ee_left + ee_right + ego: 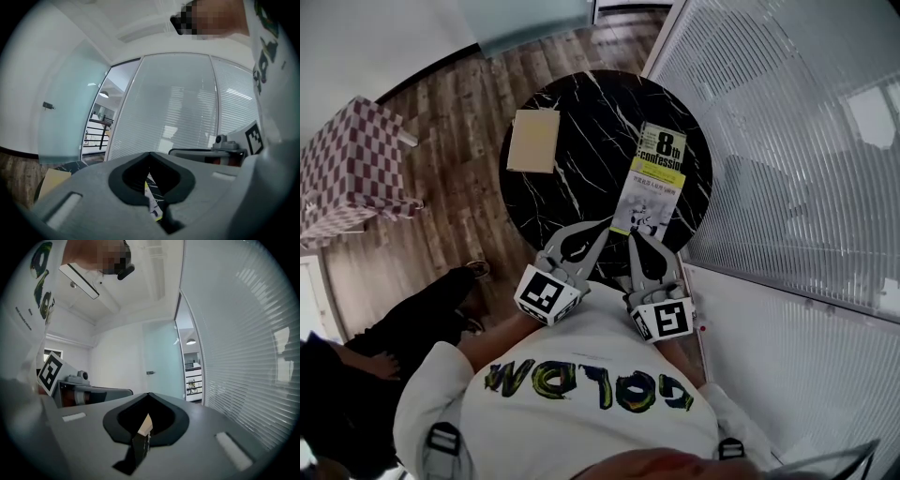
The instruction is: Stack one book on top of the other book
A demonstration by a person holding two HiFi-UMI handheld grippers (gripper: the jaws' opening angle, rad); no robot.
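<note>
Two books lie apart on the round black marble table point(581, 122). A plain tan book point(533, 141) rests at its left edge, and a yellow-and-white book point(651, 178) lies at the right, its near end close to both grippers. My left gripper point(605, 226) and right gripper point(631, 236) are side by side at the table's near edge, both shut and holding nothing. In the left gripper view the shut jaws point(150, 154) frame a sliver of the yellow-and-white book point(153, 199), with the tan book point(50, 182) at lower left. The right gripper's jaws point(149, 395) are shut too.
A wall of white blinds point(787, 141) stands hard against the table's right side. On the wooden floor point(450, 141) to the left is a checked pink-and-white seat point(347, 173). A frosted glass door point(70, 108) lies beyond the table.
</note>
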